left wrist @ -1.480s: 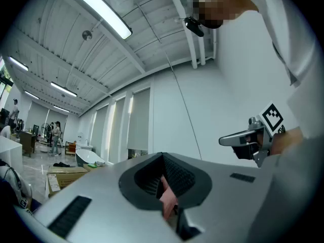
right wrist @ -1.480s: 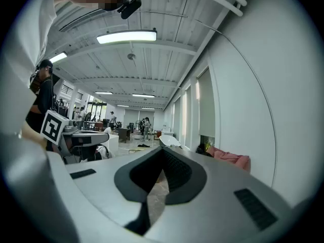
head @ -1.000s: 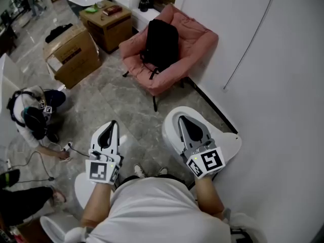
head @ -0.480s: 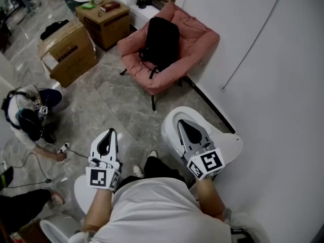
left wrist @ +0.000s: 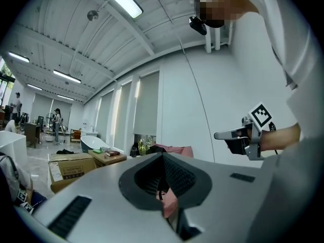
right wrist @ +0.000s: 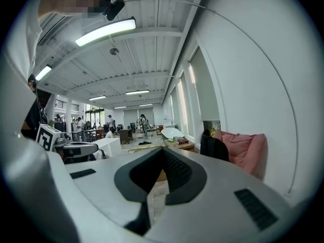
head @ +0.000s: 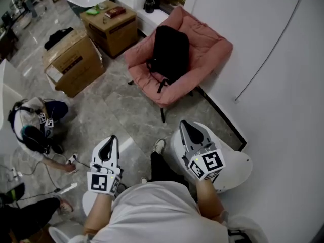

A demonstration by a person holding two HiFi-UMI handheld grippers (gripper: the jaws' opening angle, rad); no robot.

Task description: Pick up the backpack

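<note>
We've got the black fabric backpack [head: 171,52] standing upright on the seat of a pink cushioned armchair [head: 215,42], leaning on the backrest. The chair sits on the grey marble floor [head: 116,105], just beside the white wall [head: 283,85]. The left tool [head: 112,138] has its jaws together with nothing between them, and it points roughly level toward the chair. The right tool [head: 184,124] also has its jaws together and is empty, held above a white rounded seat [head: 238,166]. Both tools are well apart from the backpack. We note two brown cardboard boxes [head: 76,62] left of the chair, and a crouching person [head: 35,130] on the floor at far left. In the right tool's view, the backpack [right wrist: 212,148] is ahead to the right.
</note>
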